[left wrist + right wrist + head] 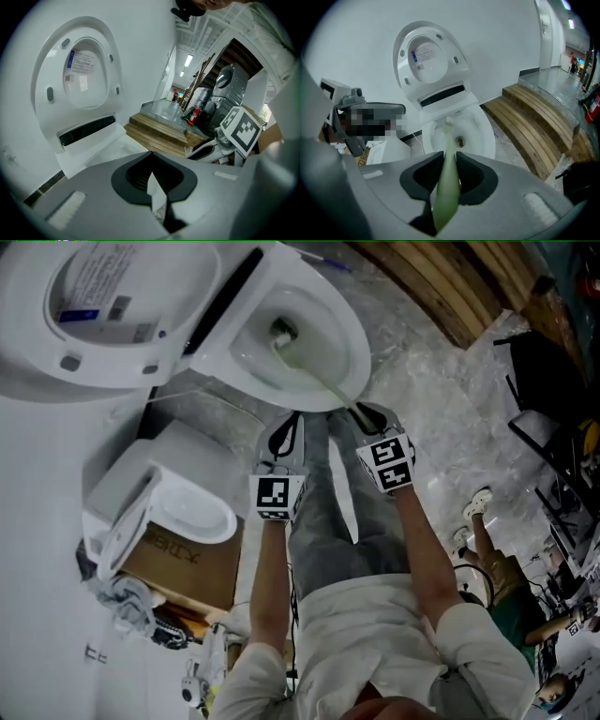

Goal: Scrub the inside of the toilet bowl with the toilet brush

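Marbled floor [441, 399], wooden steps [450, 287], right tool [362, 412] gripping toilet brush [317, 371], left tool [294, 418] closed

In toilet bowl [352, 334], toilet brush [317, 374]; lid [103, 296] behind.

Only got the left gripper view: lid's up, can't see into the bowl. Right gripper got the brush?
Observer: Yes. The right gripper is shut on the green toilet brush handle.
Operator: Head in the bowl?
Observer: Yes, head view shows its bristle end low inside the toilet bowl, by the drain.
Operator: Anything beside the toilet?
Observer: A second white fixture and a cardboard box, left of it in head view.
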`<state>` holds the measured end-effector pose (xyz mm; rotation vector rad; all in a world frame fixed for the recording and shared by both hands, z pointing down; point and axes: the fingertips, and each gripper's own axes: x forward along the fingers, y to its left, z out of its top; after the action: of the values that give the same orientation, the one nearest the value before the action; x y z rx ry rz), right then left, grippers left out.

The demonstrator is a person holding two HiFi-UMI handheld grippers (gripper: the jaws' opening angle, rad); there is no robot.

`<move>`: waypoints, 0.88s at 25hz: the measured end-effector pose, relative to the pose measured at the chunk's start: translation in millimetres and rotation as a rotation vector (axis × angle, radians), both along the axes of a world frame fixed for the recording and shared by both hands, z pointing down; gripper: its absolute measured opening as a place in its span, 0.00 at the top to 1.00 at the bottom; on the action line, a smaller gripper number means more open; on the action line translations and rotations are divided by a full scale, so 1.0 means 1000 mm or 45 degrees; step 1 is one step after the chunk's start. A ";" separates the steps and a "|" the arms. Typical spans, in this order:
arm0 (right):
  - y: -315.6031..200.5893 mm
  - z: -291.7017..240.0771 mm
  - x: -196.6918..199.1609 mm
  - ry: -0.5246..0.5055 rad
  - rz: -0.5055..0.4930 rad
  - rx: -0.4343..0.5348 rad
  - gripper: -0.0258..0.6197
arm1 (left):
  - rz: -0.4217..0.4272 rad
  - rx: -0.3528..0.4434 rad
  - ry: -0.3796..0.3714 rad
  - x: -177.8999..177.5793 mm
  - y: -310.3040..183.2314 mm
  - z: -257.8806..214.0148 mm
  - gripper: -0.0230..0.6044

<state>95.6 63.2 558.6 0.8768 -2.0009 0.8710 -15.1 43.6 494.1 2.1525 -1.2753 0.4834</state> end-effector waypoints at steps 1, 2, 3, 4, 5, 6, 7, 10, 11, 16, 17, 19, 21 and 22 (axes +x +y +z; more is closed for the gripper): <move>0.001 0.007 -0.002 0.008 -0.006 -0.007 0.82 | -0.004 -0.011 0.003 -0.001 0.001 0.006 0.93; 0.001 0.013 -0.004 0.014 -0.010 -0.011 0.82 | -0.007 -0.021 0.006 -0.002 0.002 0.012 0.93; 0.001 0.019 -0.006 0.020 -0.012 -0.015 0.82 | -0.007 -0.028 0.011 -0.002 0.002 0.017 0.93; 0.002 0.023 -0.007 0.029 -0.014 -0.024 0.82 | -0.004 -0.032 0.016 -0.001 0.003 0.021 0.93; 0.003 0.027 -0.009 0.038 -0.020 -0.038 0.82 | 0.000 -0.035 0.021 0.000 0.003 0.024 0.93; 0.003 0.031 -0.011 0.047 -0.029 -0.052 0.82 | 0.005 -0.040 0.025 0.001 0.004 0.028 0.93; 0.004 0.034 -0.012 0.055 -0.039 -0.065 0.82 | 0.010 -0.046 0.027 0.001 0.005 0.031 0.93; 0.007 0.046 -0.014 0.066 -0.046 -0.097 0.82 | 0.022 -0.065 0.026 0.001 0.008 0.041 0.93; 0.007 0.051 -0.013 0.073 -0.043 -0.106 0.82 | 0.025 -0.070 0.025 0.000 0.008 0.045 0.93; 0.008 0.068 -0.012 0.107 -0.027 -0.137 0.82 | 0.042 -0.062 0.016 -0.003 0.003 0.055 0.93; 0.008 0.070 -0.012 0.108 -0.023 -0.143 0.82 | 0.045 -0.062 0.015 -0.003 0.002 0.057 0.93; 0.008 0.075 -0.012 0.111 -0.014 -0.155 0.82 | 0.049 -0.069 0.016 -0.002 0.001 0.061 0.93; 0.010 0.080 -0.012 0.113 -0.008 -0.167 0.82 | 0.052 -0.083 0.018 -0.002 0.002 0.066 0.93; 0.010 0.082 -0.012 0.115 -0.007 -0.171 0.82 | 0.053 -0.092 0.020 -0.001 0.001 0.068 0.93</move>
<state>83.8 72.7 641.1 0.8199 -1.8439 0.9347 -16.2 44.8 562.6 2.1220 -1.1885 0.5205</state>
